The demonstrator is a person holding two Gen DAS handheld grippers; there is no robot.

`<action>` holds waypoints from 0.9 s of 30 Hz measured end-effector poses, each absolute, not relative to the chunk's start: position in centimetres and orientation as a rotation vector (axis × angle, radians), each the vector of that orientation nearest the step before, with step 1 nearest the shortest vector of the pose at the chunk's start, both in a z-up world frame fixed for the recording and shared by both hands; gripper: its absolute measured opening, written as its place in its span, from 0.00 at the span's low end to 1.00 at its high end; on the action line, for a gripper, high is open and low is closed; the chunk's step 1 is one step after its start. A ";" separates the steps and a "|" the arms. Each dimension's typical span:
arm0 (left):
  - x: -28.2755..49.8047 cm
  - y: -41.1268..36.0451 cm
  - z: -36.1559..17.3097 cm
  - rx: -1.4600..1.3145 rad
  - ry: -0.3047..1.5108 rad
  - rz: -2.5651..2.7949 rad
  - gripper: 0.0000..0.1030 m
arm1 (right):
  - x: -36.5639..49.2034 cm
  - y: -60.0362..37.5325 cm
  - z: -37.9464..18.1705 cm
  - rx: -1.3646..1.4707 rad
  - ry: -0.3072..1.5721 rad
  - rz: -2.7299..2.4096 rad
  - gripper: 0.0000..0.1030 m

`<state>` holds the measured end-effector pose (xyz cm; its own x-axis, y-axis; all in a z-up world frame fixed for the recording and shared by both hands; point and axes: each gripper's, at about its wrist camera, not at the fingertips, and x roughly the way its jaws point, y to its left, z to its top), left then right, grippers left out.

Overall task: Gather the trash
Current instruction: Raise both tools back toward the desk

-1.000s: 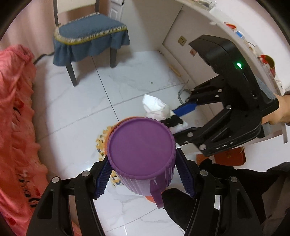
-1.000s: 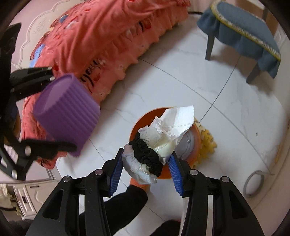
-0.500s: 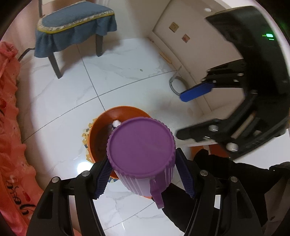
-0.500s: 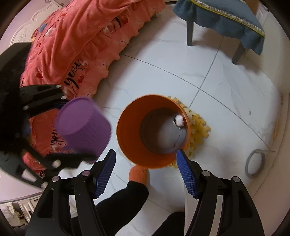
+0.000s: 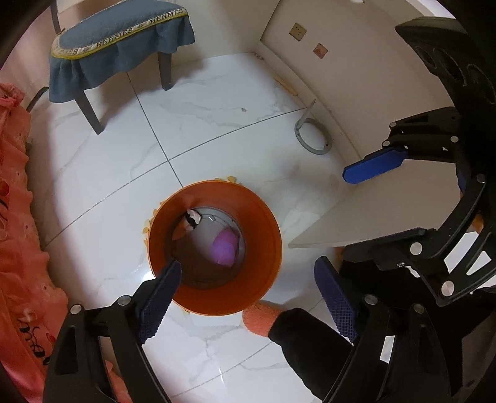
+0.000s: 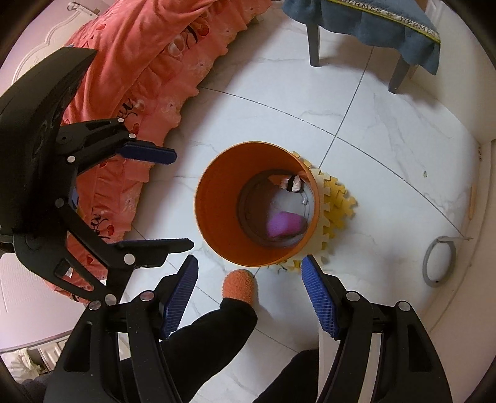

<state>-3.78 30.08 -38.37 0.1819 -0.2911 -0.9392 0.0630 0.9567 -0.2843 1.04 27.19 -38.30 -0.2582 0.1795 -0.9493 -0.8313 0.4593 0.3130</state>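
Currently both the left tongs (image 5: 245, 297) and right tongs (image 6: 249, 296) are held spread and empty above the orange bin (image 5: 263, 214), where the purple cup (image 5: 223, 246) and crumpled tissue (image 5: 192, 217) lie; the bin could be tipped if its rim is knocked.

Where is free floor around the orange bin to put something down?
Bare tile lies between the orange bin and the blue chair, and between the bin and the grey ring by the wall. It is crowded on the pink bedspread side and near the orange sock.
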 end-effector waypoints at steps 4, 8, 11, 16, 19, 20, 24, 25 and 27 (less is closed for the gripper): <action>-4.1 29.8 -37.1 -0.151 1.367 -0.238 0.84 | 0.8 27.3 -37.0 -0.594 1.516 1.099 0.67; -4.5 29.4 -35.0 -0.110 1.356 -0.225 0.84 | 0.5 27.5 -34.8 -0.605 1.473 1.139 0.67; -5.0 28.7 -32.9 -0.062 1.344 -0.212 0.85 | 0.4 27.1 -32.6 -0.591 1.446 1.164 0.70; -5.4 27.2 -29.4 -0.008 1.327 -0.196 0.90 | 0.2 25.3 -28.1 -0.562 1.386 1.194 0.73; -5.3 26.1 -27.0 0.023 1.313 -0.190 0.90 | 0.2 23.9 -25.7 -0.538 1.358 1.208 0.73; -5.3 25.7 -26.2 0.029 1.303 -0.187 0.90 | 0.1 23.3 -24.6 -0.531 1.344 1.215 0.73; -5.2 24.0 -22.9 0.020 1.266 -0.176 0.94 | 0.0 21.0 -20.9 -0.506 1.291 1.225 0.73; -5.0 23.5 -22.2 0.022 1.255 -0.176 0.94 | 0.0 20.4 -20.0 -0.496 1.280 1.225 0.73; -5.0 22.3 -20.7 0.037 1.233 -0.176 0.94 | 0.0 18.6 -17.8 -0.468 1.255 1.230 0.73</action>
<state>-4.98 22.35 -20.73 0.3196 -0.1137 -0.9407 0.1535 0.9859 -0.0670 0.02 18.61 -17.80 -0.1621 0.4346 -0.8859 -0.8770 0.3481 0.3313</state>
